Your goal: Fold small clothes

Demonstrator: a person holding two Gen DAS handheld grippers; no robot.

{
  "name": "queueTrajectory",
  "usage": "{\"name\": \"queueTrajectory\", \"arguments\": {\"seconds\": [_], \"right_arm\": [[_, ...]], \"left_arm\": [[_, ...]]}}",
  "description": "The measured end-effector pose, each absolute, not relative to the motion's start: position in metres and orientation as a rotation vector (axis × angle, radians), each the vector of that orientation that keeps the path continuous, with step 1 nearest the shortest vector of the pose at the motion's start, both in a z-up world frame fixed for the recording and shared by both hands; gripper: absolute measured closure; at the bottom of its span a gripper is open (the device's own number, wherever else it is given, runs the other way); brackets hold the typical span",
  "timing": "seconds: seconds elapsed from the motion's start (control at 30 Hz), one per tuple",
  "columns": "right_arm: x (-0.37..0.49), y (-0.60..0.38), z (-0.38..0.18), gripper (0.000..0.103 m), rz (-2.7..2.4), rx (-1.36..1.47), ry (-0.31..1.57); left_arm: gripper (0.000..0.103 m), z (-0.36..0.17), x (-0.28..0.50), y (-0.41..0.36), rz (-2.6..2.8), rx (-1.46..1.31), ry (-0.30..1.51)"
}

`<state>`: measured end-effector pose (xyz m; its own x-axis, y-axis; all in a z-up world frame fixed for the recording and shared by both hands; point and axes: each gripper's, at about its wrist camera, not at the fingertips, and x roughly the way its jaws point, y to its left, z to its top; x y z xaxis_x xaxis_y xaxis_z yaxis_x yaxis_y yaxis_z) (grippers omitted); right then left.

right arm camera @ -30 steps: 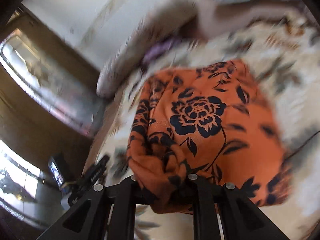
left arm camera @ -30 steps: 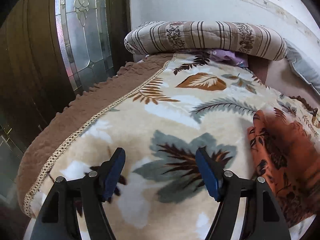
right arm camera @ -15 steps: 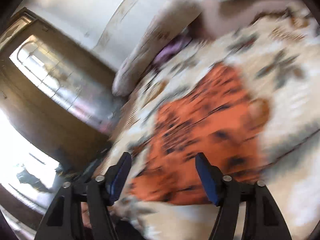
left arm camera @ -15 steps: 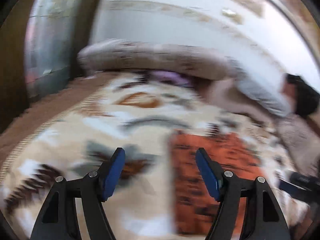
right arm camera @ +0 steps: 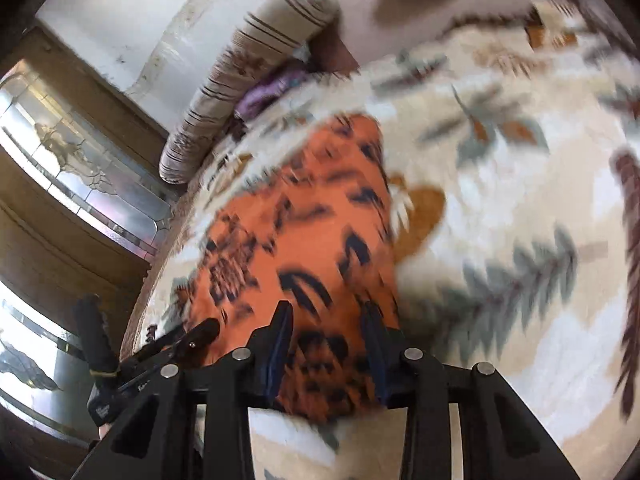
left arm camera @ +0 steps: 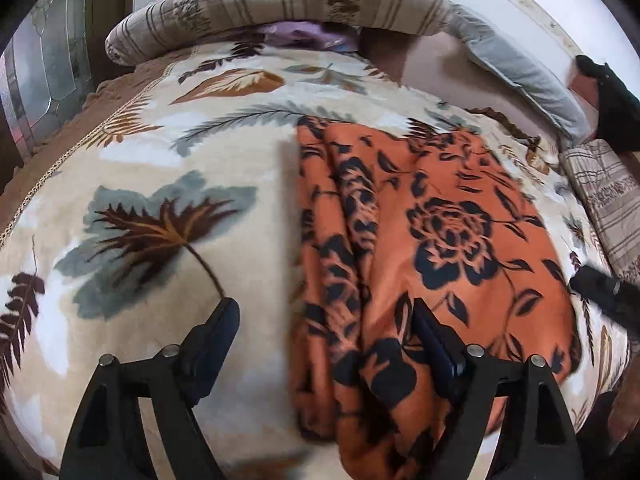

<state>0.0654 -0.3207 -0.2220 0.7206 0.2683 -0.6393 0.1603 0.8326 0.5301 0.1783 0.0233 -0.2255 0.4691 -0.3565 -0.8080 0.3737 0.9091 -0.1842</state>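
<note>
A bed fills both views, covered by a cream blanket [left arm camera: 168, 152] printed with grey and brown leaves. A long striped bolster [left arm camera: 280, 4] lies across the top of the left wrist frame, with a grey pillow [left arm camera: 520, 68] in the upper right and a scrap of purple cloth [left arm camera: 304, 36] tucked under the bolster.

The task's thing, an orange cloth with black roses [left arm camera: 452, 240], lies on the blanket in the centre-right of the left wrist frame, running from mid-frame to the bottom edge. It looks already folded at least once: its left side shows several long lengthwise pleats stacked on each other, while the right part lies flat with one big rose facing up. It is still a fairly long panel, so I judge that another fold or two remains before it makes a small neat packet.

The left tool [left arm camera: 326, 340] is spread wide and still opening; it straddles the cloth's left edge at the bottom centre, and its pads press on nothing.

The right tool [right arm camera: 328, 344], at the bottom centre of its blurred frame, has the near end of the orange cloth between its fingers and is closing; whether the pads already pinch the fabric I cannot tell.
</note>
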Motion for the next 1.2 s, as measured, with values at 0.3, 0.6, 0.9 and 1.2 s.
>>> {"name": "queueTrajectory", "arguments": {"seconds": [0.3,0.6,0.9,1.2], "right_arm": [[0.184,-0.313,-0.247,0.064,-0.054,0.508,0.924],[0.237,-0.288,-0.213,0.063,0.126,0.484,0.946],[0.297,-0.234,-0.251,0.062,0.212,0.455,1.067],[0.236,-0.27,-0.216,0.064,0.165,0.462,0.992]], "left_arm": [[0.01,-0.225,0.179,0.006,-0.43,0.122,0.915],[0.006,-0.226,0.178,0.009,-0.414,0.129,0.904],[0.004,-0.228,0.18,0.008,-0.419,0.14,0.893],[0.004,-0.228,0.181,0.006,-0.41,0.142,0.891]]}}
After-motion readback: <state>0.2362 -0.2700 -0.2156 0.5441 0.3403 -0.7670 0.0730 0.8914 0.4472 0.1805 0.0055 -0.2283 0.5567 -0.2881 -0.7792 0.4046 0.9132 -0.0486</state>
